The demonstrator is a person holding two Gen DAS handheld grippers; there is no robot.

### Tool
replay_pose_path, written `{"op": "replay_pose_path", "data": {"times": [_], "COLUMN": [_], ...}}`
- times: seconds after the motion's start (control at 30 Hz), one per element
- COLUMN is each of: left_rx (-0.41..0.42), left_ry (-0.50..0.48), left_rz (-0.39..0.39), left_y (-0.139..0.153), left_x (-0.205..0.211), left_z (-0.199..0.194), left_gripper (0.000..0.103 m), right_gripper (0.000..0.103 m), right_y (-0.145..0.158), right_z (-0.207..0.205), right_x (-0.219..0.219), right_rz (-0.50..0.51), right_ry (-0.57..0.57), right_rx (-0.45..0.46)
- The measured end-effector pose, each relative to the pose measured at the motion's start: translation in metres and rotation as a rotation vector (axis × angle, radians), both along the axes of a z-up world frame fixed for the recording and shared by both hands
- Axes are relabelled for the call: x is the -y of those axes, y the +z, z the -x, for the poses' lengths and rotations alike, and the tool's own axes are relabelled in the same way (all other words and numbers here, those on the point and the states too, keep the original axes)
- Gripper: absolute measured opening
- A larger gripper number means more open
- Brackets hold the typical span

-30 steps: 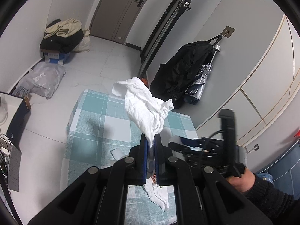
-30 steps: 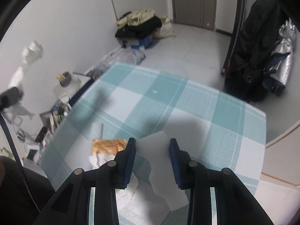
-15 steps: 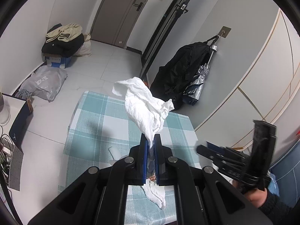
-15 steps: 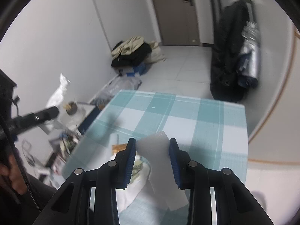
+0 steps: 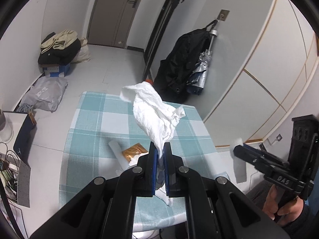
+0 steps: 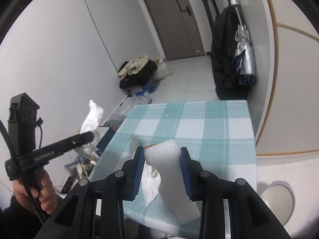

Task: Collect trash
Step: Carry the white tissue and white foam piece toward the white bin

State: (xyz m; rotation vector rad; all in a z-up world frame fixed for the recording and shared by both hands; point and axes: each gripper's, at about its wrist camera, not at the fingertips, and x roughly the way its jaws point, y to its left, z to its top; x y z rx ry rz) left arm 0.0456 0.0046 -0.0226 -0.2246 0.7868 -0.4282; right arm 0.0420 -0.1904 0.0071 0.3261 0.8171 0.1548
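My left gripper (image 5: 159, 153) is shut on a crumpled white tissue (image 5: 155, 113) and holds it in the air above the teal checked table (image 5: 89, 123). It also shows in the right wrist view (image 6: 87, 134) with the tissue (image 6: 92, 117). My right gripper (image 6: 161, 159) is shut on a white foam piece (image 6: 169, 171), held off the table's right side; it shows in the left wrist view (image 5: 237, 149) with the foam (image 5: 238, 163). On the table lie a gold wrapper (image 5: 134, 151), a white foam roll (image 5: 117, 151) and more white tissue (image 6: 150, 183).
A white round bin (image 6: 277, 197) stands on the floor at the right. A black jacket and silver umbrella (image 5: 185, 67) hang on the wall behind the table. Clothes on a blue box (image 5: 57, 53) and a grey bag (image 5: 43, 93) lie on the floor at left.
Both grippers have risen away from the table. My right gripper has carried the foam piece off to the right of the table. The left still holds the tissue.
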Motion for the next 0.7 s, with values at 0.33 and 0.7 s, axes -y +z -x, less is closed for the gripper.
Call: {"op": "replay_pose_path", "data": {"times": [0.33, 0.7], "left_rx": [0.069, 0.091], "left_ry": [-0.083, -0.260], "left_rz": [-0.035, -0.023], "left_y": [0.034, 0.067], "left_x": [0.044, 0.130], "left_z": [0.017, 0.025], "left_gripper": [0.002, 0.002], "right_gripper": [0.034, 0.034], "right_y": [0.069, 0.109], "right_z": [0.039, 0.088], "right_x": [0.025, 0.106], "right_rz": [-0.021, 0.038], "right_ry": [-0.050, -0.195], "right_rx": [0.133, 0.214]}}
